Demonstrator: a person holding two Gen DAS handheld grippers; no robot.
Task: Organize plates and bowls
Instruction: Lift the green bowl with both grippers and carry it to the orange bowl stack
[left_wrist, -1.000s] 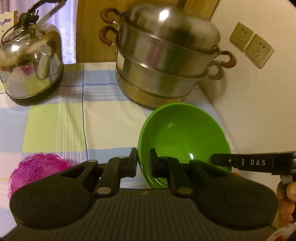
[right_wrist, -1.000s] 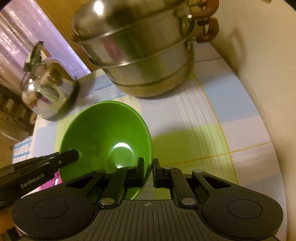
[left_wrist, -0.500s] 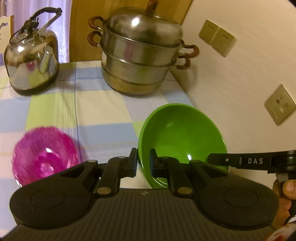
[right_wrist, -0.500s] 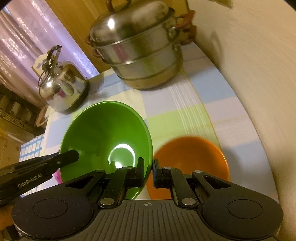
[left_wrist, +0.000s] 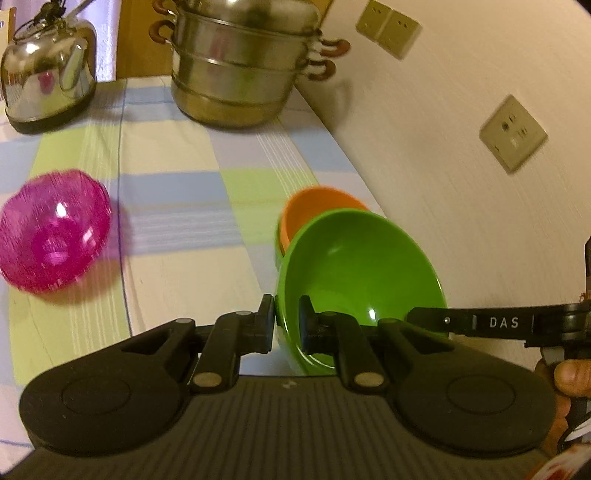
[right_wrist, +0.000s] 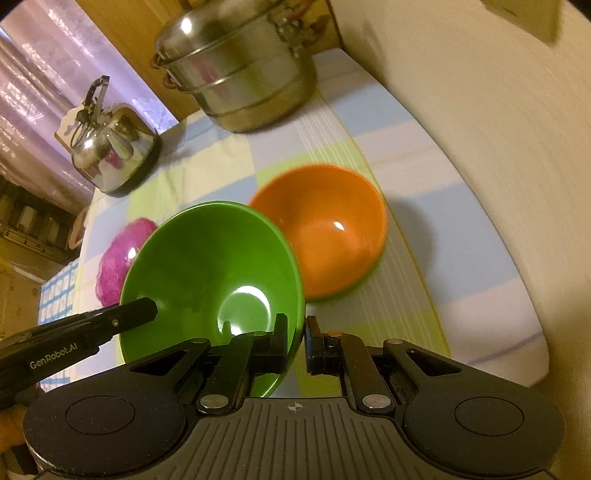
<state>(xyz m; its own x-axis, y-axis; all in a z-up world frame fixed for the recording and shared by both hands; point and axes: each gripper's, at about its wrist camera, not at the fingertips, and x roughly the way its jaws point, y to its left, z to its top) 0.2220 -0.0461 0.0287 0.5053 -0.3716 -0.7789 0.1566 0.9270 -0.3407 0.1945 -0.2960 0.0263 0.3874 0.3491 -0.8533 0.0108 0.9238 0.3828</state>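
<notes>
A green bowl (left_wrist: 354, 273) hangs tilted above the checked tablecloth, gripped on opposite sides of its rim. My left gripper (left_wrist: 286, 323) is shut on its left rim. My right gripper (right_wrist: 296, 341) is shut on its right rim, with the green bowl (right_wrist: 210, 266) to the left in that view. An orange bowl (right_wrist: 328, 229) sits on the cloth just beyond it, close to the wall; the left wrist view shows the orange bowl (left_wrist: 314, 206) partly hidden behind the green one. A pink glass bowl (left_wrist: 51, 230) sits on the cloth at left.
A stacked steel steamer pot (left_wrist: 240, 62) stands at the back of the table and a steel kettle (left_wrist: 48, 70) at the back left. The wall (left_wrist: 461, 147) with sockets runs along the table's right edge. The pink bowl also shows in the right wrist view (right_wrist: 118, 254).
Both grippers have pulled back from the pot with the green bowl held between them. The orange bowl has come into view beyond the green bowl, and the pink bowl shows fully.
</notes>
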